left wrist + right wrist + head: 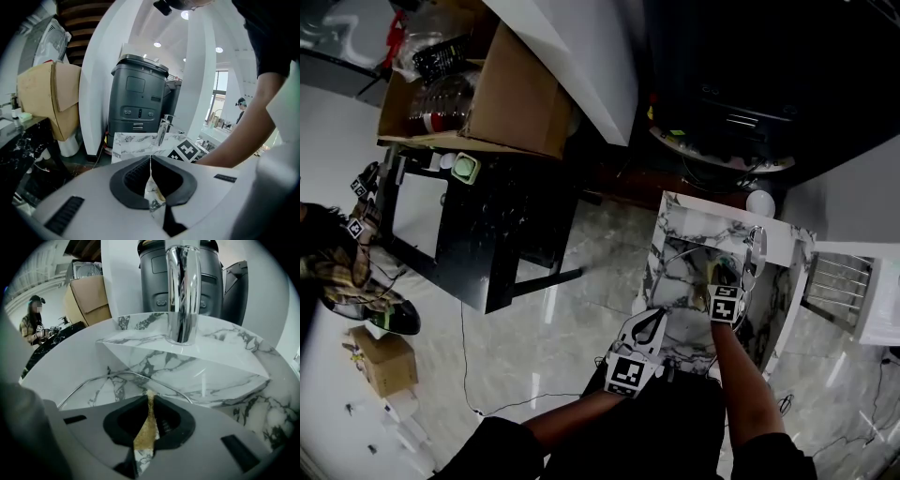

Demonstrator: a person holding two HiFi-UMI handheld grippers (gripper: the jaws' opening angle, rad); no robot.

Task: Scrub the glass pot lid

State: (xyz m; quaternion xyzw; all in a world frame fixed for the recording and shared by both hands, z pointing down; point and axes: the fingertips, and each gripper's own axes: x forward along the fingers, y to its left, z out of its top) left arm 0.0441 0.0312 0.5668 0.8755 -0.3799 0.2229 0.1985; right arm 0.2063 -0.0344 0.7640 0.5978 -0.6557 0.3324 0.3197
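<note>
Right tongs (150, 398) clamped on a thin yellow-brown scouring pad (146, 427), lowered into the marble sink (225, 380). They are close to the glass pot lid (110, 387), which sits in the basin below the chrome faucet (183, 291). Left tongs (150, 161) closed, nothing between them, at the sink's near-left edge. Left of the sink: open glossy floor (534, 328), then a black surface (487, 234) bearing a cardboard box (511, 98).
</note>
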